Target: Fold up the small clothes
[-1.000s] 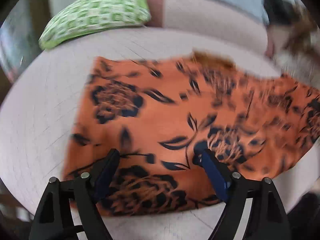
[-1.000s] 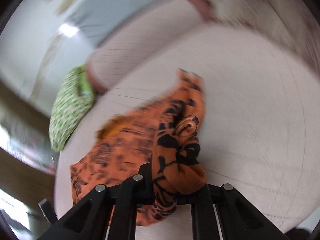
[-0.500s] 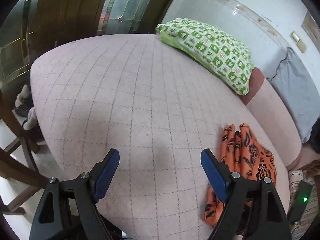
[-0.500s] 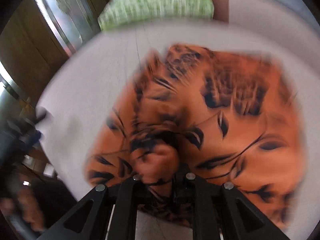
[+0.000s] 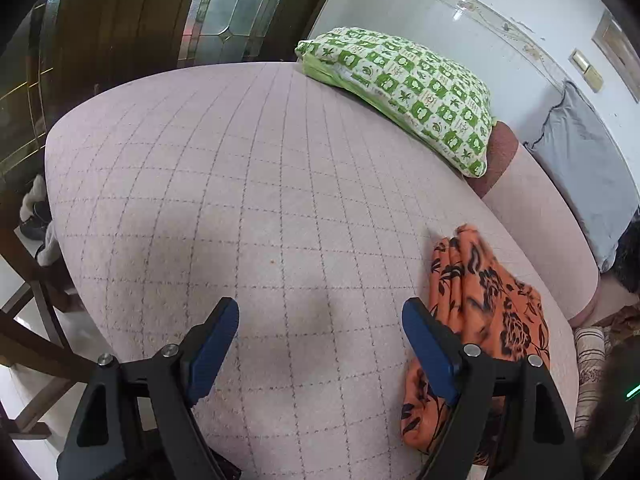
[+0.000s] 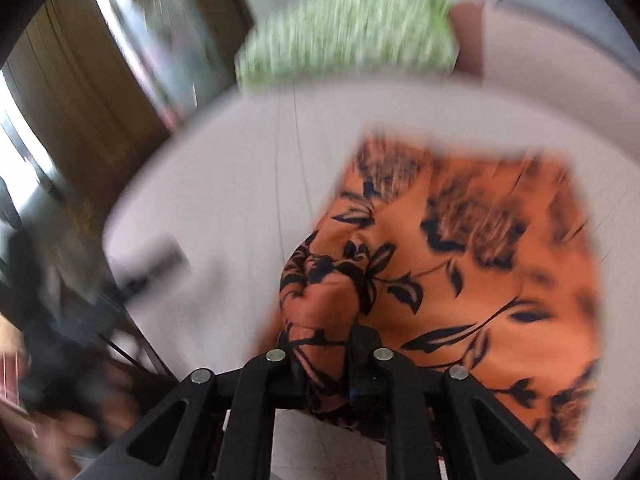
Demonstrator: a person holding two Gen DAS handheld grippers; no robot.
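Observation:
The orange cloth with black flowers [image 6: 472, 248] lies on the pale pink quilted surface [image 6: 240, 184]. My right gripper [image 6: 324, 344] is shut on a bunched fold of its near edge; the view is blurred by motion. In the left wrist view the same cloth [image 5: 484, 304] shows bunched at the lower right, just beyond my right finger. My left gripper [image 5: 320, 340] is open and empty over bare quilted surface [image 5: 260, 200], with blue pads [image 5: 212, 340] wide apart.
A green and white patterned pillow [image 5: 404, 92] lies at the far edge. A grey cushion [image 5: 580, 160] leans on the white wall at the right. Dark wooden doors and furniture legs [image 5: 40, 320] stand to the left, past the surface's edge.
My left gripper has swung off the cloth to the left, over bare surface. My right gripper keeps its hold and has dragged the cloth, which now lies more to the right.

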